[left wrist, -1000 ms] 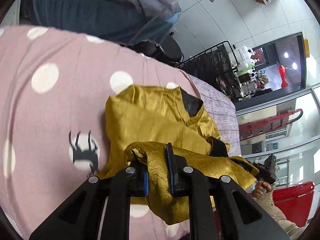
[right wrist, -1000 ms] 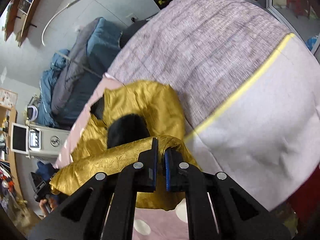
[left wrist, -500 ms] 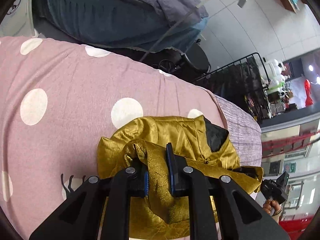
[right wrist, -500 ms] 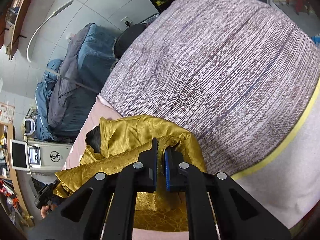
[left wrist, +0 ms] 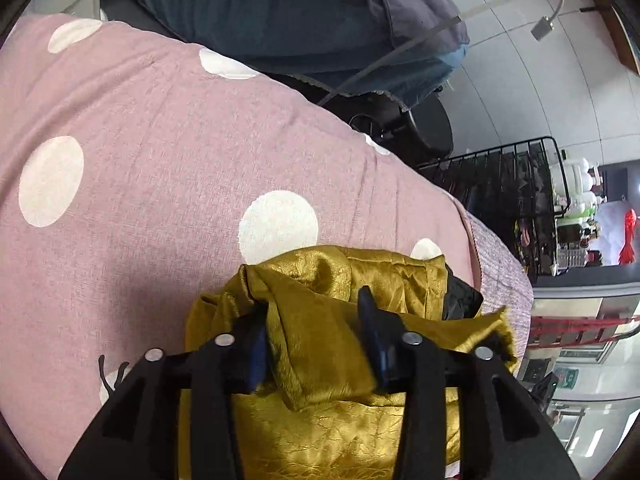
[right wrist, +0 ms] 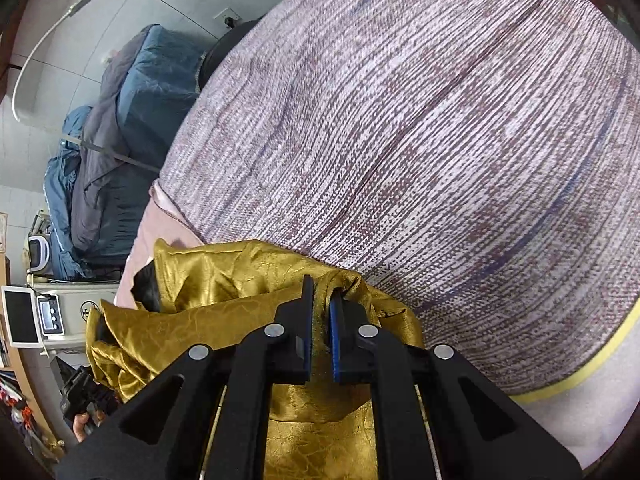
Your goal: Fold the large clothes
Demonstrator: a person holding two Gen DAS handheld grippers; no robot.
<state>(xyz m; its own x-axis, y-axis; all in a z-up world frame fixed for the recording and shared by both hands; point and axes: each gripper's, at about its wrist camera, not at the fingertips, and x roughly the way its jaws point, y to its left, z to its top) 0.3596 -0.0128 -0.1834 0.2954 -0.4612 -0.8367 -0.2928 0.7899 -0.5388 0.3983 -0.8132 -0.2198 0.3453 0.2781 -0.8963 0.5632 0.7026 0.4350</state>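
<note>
Gold garment (left wrist: 320,420) is seen part-folded on the bed (left wrist: 160,160); left gripper (left wrist: 316,344) gapes around a fold, right gripper (right wrist: 320,332) is pinched on cloth; flattening is judged left.

- Left gripper (left wrist: 316,336): matte black plastic linkage arms — four round silver pivot screws, blue pads on inner finger faces.
- Right gripper (right wrist: 320,330): same build — black angular fingers, silver screw heads, blue pads.

Crinkled, shiny mustard-gold satin garment (left wrist: 320,332) (right wrist: 224,320) with black lining showing at one edge: lay bunched in loose folds, partly doubled over itself, where the pink polka-dot and mauve woven coverings met.
</note>
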